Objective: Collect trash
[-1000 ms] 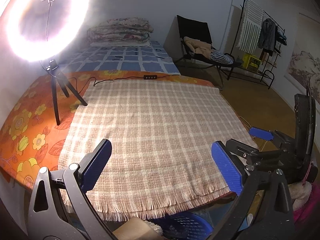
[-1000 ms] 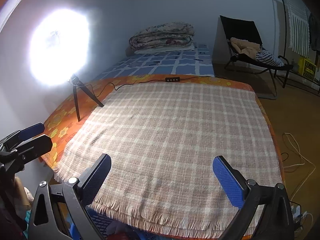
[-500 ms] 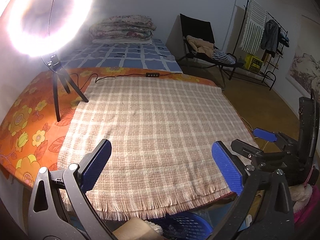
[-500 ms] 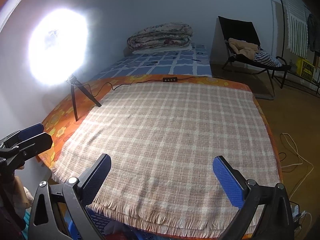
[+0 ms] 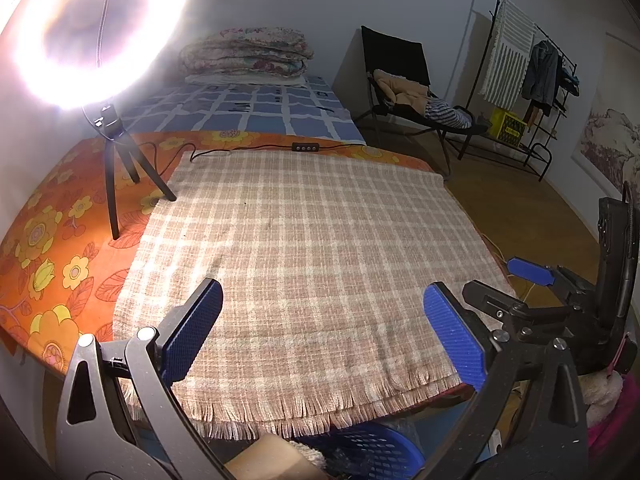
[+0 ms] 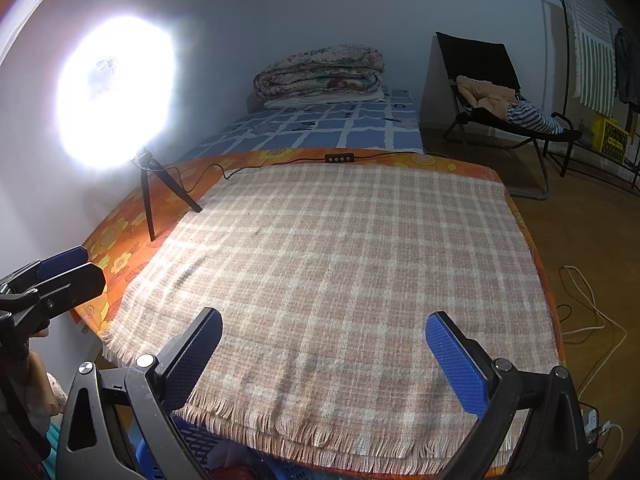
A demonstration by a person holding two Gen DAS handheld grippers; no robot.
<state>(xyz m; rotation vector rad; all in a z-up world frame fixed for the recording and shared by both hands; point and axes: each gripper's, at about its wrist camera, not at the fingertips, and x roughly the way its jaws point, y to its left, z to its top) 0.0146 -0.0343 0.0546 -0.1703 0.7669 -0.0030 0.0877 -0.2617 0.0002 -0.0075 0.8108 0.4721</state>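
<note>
My left gripper (image 5: 322, 330) is open and empty over the near edge of a beige plaid cloth (image 5: 304, 248) that covers the table. My right gripper (image 6: 324, 356) is open and empty over the same cloth (image 6: 352, 264), to the right of the left one. I see no trash on the cloth. A blue plastic basket (image 5: 368, 450) sits under the table's near edge, below both grippers; it also shows in the right wrist view (image 6: 200, 448). The right gripper shows at the right of the left wrist view (image 5: 532, 280).
A lit ring light on a small black tripod (image 5: 116, 168) stands at the table's back left, its cable and remote (image 5: 306, 147) running along the far edge. An orange floral sheet (image 5: 48, 256) lies under the cloth. A bed (image 5: 256, 108), black chair (image 5: 404, 92) and clothes rack (image 5: 532, 80) stand behind.
Both grippers have drawn back slightly and risen, so the table sits a little lower in view. Both stay open and empty.
</note>
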